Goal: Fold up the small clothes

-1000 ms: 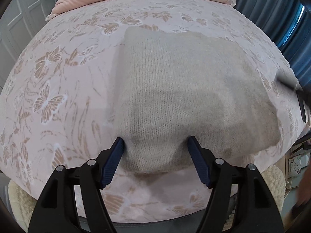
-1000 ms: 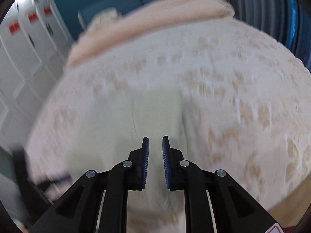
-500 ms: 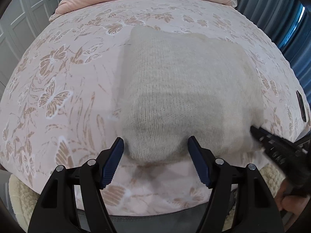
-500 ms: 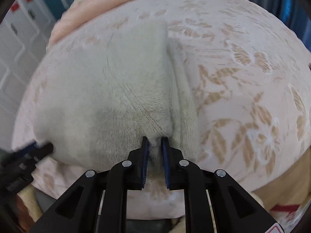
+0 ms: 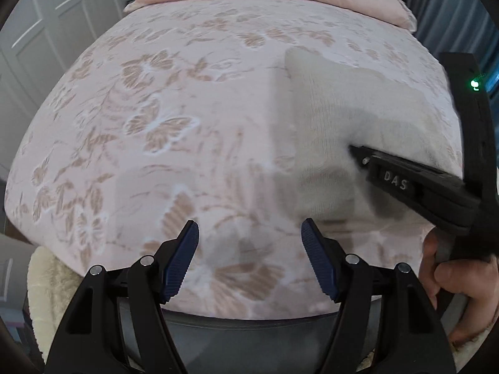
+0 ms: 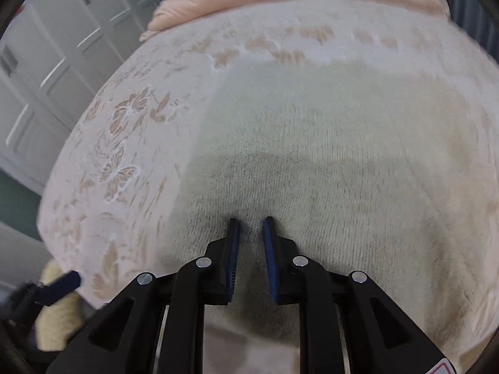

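We've slid the left gripper, jaws wide and empty, left off the folded cream knit sweater while the right gripper, jaws nearly closed with no cloth caught, presses on it, so we judge the fold finished.

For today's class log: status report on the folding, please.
Left gripper open over the butterfly-print bedspread. Right gripper narrow, tips on the cream knitted garment; grip unclear. Nothing in the way.

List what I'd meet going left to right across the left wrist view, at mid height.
White panelled doors → butterfly-print bedspread → folded cream knit garment → right gripper, pressing on the knit.
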